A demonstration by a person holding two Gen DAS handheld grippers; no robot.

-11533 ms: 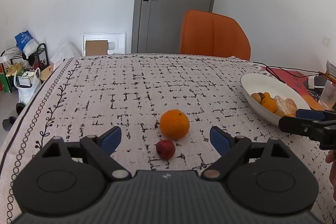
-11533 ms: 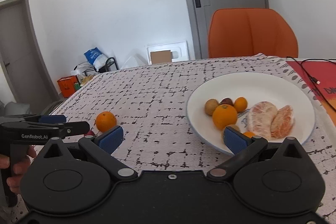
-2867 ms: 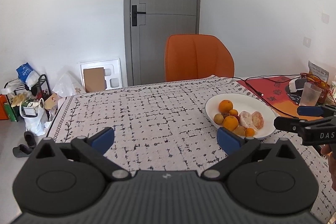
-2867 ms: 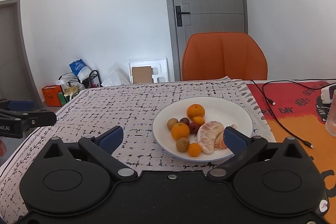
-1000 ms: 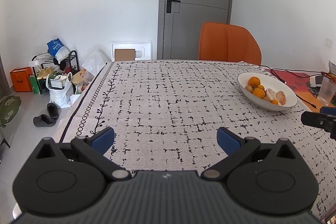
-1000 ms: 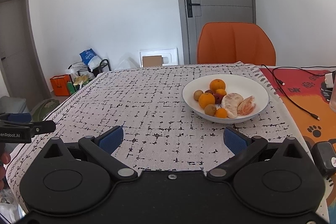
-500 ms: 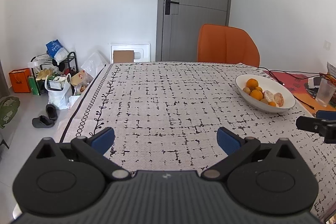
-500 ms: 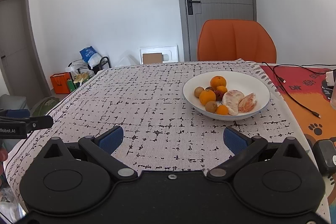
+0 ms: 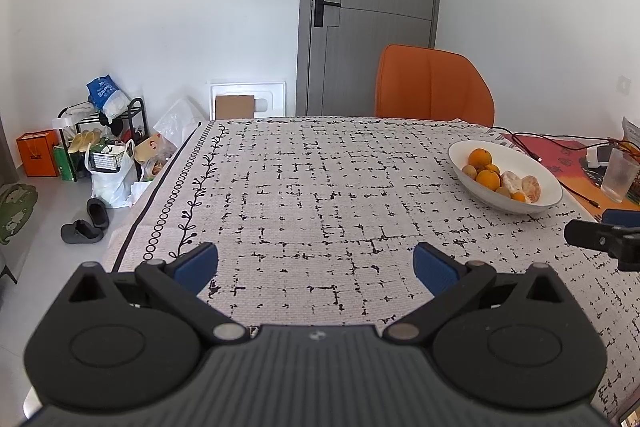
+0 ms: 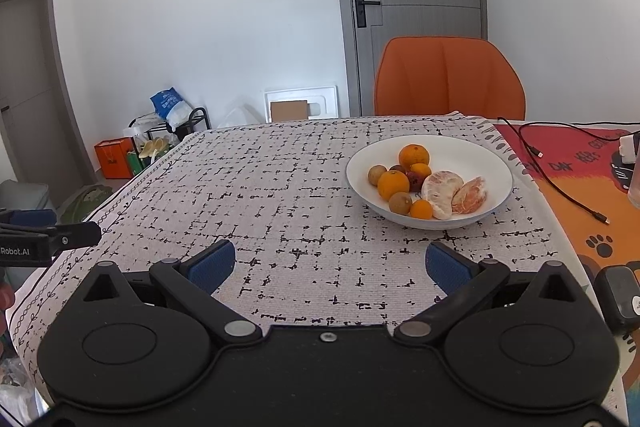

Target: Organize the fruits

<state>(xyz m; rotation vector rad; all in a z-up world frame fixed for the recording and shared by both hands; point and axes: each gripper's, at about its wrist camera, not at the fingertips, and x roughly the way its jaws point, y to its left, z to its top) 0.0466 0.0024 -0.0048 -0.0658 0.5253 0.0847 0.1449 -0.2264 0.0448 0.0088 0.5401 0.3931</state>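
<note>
Both claws, left claw and right claw, I'd pulled back released and empty; all loose fruit sat in the shallow white ceramic bowl, patterned-cloth worktop bare, so organizing looked done.

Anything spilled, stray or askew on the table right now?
Nothing stands out. All visible fruit sits inside the white bowl, including two peeled citrus pieces; no fruit lies on the tablecloth. Both the left gripper and the right gripper are open and empty. A black cable trails over the orange mat.
</note>
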